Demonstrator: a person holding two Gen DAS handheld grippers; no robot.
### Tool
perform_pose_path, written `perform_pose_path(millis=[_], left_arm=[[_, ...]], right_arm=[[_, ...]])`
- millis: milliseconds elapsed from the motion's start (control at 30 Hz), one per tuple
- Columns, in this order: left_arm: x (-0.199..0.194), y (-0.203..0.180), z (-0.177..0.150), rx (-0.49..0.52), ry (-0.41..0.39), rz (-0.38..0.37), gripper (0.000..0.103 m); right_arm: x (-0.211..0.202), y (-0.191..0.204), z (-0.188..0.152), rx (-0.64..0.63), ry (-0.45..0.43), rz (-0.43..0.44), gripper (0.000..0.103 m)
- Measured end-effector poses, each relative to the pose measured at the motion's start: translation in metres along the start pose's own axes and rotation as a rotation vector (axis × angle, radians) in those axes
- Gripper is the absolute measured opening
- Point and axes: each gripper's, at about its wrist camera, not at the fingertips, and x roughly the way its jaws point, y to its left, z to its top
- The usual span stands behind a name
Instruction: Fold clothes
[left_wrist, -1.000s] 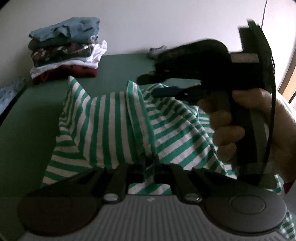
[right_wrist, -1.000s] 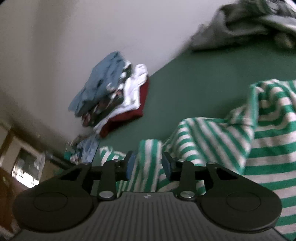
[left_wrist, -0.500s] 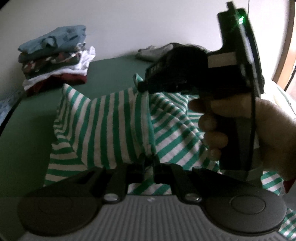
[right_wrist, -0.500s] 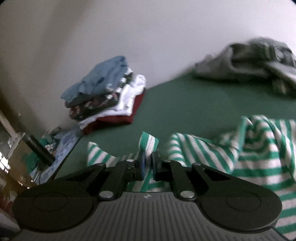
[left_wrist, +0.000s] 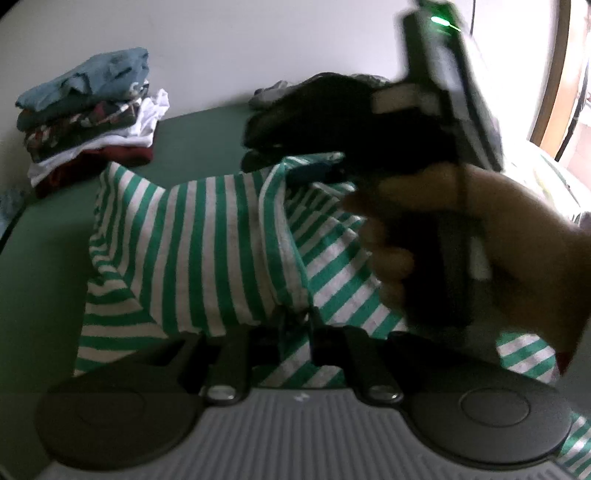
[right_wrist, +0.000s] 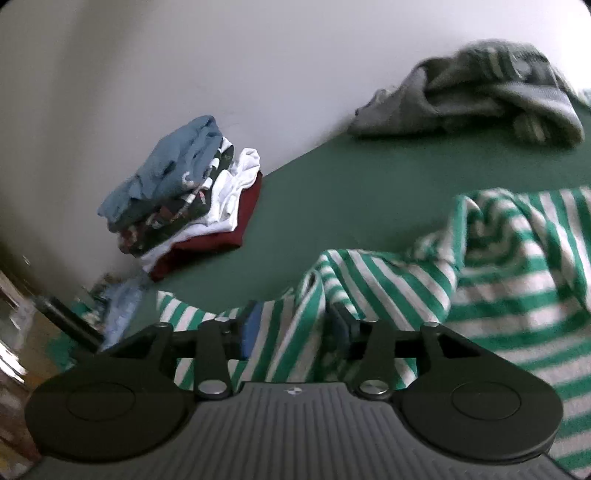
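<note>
Stack (right_wrist: 184, 195) done upper left, grey heap (right_wrist: 476, 92) waiting upper right; my left gripper (left_wrist: 297, 325) clamps striped shirt (left_wrist: 207, 243), right gripper (right_wrist: 293, 325) opening around it.

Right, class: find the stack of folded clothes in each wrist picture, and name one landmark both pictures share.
Left wrist: stack of folded clothes, upper left, against the wall.
Right wrist: stack, left of centre, against the wall.
Shared landmark: the striped shirt on the green surface.
</note>
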Motion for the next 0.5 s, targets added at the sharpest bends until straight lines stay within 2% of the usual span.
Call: perform_pose_path(millis=[67,167,233,400,467,500], left_arm=[[-0.005,0.0,0.002,0.0,-0.017,-0.002,0.009],[-0.011,0.001,0.006,0.002,-0.038,-0.007,0.009],[-0.007,0.001,0.006,-0.001,-0.024,-0.013,0.009],[0.0,0.0,-0.004,0.001,0.017,-0.026,0.01],[-0.007,0.001,-0.005,0.002,0.017,-0.055,0.013],[-0.013,0.003,-0.006,0.001,0.011,-0.071,0.015]], right_arm=[[0.006,0.008,0.001,-0.07,0.005,-0.038,0.008],[-0.018,0.01,0.007,-0.059,-0.118,0.003,0.007],[-0.024,0.008,0.008,-0.053,-0.144,-0.042,0.007],[0.002,-0.014,-0.004,-0.038,-0.011,-0.138,0.008],[-0.003,-0.015,-0.002,-0.053,-0.042,-0.155,0.017],[-0.008,-0.011,0.0,-0.064,-0.076,-0.185,0.018]])
